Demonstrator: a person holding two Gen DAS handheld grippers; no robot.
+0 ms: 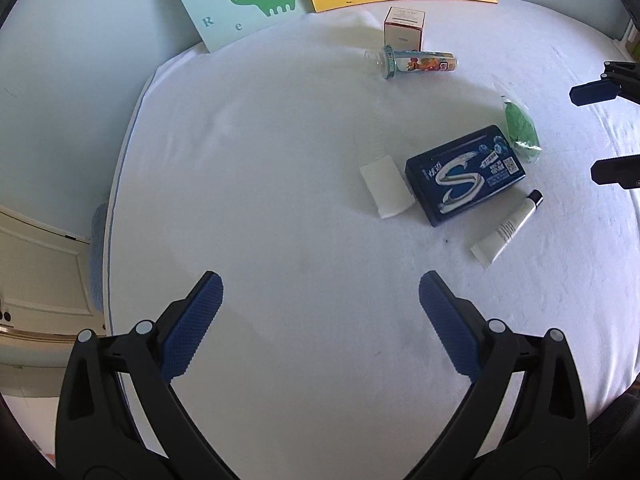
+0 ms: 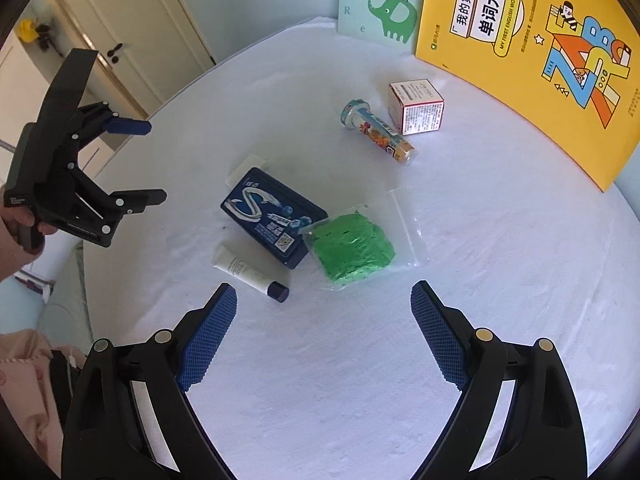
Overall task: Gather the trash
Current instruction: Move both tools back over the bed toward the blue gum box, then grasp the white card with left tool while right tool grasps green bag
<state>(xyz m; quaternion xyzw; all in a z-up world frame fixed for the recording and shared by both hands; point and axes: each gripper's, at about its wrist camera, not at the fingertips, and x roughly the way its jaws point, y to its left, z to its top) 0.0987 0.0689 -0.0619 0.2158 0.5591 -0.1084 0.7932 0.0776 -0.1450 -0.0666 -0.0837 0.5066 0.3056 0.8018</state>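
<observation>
On a white cloth-covered table [image 1: 280,200] lie a dark blue gum box [image 1: 466,176], a flat white pad [image 1: 386,190], a white tube with a black cap [image 1: 508,230], a clear bag of green scraps [image 1: 520,130], a clear printed vial [image 1: 416,62] on its side, and a small white-and-red carton [image 1: 404,30]. My left gripper [image 1: 320,284] is open and empty, short of the pad. My right gripper [image 2: 324,292] is open and empty, just short of the tube [image 2: 248,270] and the green bag [image 2: 352,246], with the gum box [image 2: 272,216] beyond.
A yellow word book [image 2: 540,52] and a pale elephant book [image 2: 380,4] stand against the wall at the back. A white door [image 2: 132,40] lies beyond the table's left edge. A hand [image 2: 16,224] holds the left gripper [image 2: 156,161]. The right gripper [image 1: 584,135] shows at the frame edge.
</observation>
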